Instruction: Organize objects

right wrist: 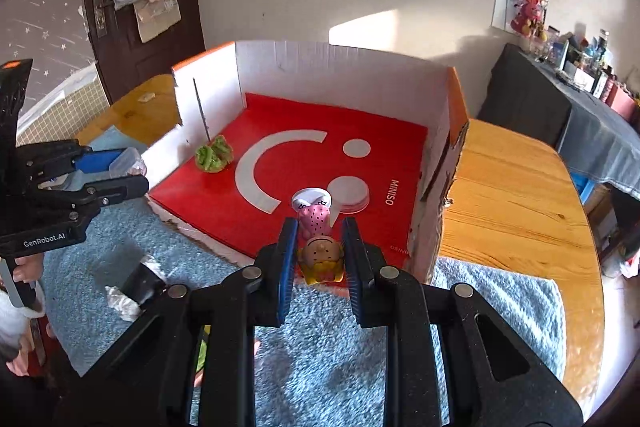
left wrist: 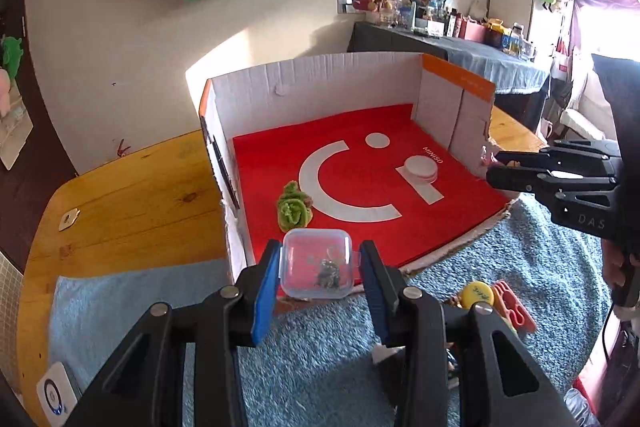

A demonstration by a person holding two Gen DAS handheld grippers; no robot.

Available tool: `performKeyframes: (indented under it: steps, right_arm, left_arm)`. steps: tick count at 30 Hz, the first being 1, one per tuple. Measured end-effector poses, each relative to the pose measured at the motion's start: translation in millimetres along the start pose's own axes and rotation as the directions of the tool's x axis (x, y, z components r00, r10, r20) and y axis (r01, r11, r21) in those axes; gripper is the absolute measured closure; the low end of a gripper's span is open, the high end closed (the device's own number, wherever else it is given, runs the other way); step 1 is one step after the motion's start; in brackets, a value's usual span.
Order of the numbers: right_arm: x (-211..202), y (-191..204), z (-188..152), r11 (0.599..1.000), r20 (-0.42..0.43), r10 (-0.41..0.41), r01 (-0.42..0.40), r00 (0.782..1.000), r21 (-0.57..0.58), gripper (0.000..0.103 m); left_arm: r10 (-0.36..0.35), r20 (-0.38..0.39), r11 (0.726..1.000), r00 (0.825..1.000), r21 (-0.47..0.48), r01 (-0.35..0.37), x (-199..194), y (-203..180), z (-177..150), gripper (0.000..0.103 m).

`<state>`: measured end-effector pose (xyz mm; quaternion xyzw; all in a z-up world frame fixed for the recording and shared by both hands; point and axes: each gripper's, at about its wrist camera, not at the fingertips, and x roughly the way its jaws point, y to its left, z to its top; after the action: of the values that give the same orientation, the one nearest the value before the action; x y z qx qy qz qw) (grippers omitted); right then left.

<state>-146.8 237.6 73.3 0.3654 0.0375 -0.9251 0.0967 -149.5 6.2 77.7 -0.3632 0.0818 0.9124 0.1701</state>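
The left gripper (left wrist: 318,269) clamps a small clear plastic case (left wrist: 316,263) between its blue pads, holding it just over the near edge of the open cardboard box (left wrist: 248,99) (something dark and metallic lies inside the case). The right gripper (right wrist: 318,255) squeezes a little figurine (right wrist: 320,247) with a pink spotted top, also at the box's near edge, right of centre. On the box's red floor, a green fuzzy toy (left wrist: 294,209) lies near the left wall and a white round lid (left wrist: 420,169) sits toward the right. A blue towel (left wrist: 320,347) covers the wooden table (left wrist: 128,203) in front.
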Motion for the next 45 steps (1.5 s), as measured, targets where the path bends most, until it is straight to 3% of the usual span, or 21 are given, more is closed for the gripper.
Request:
performKeyframes:
  steps: [16, 24, 45]
  right_arm:
    - [50.4, -17.7, 11.7, 0.999, -0.250, 0.038, -0.046, 0.968, -0.029, 0.082]
    - [59.9, -22.0, 12.6, 0.998, -0.314, 0.048, -0.060, 0.948, -0.029, 0.082]
    - [63.1, -19.0, 11.0, 0.988, -0.410, -0.015, -0.050, 0.912, -0.148, 0.082]
  left_arm:
    - [-0.066, -0.211, 0.995, 0.975, 0.062, 0.081, 59.9, 4.0, 10.4, 0.062]
    - [-0.075, -0.255, 0.994, 0.964, 0.063, 0.094, 67.8, 5.9, 13.6, 0.062]
    - [-0.045, -0.282, 0.989, 0.958, 0.123, 0.083, 71.5, 0.3, 14.0, 0.061]
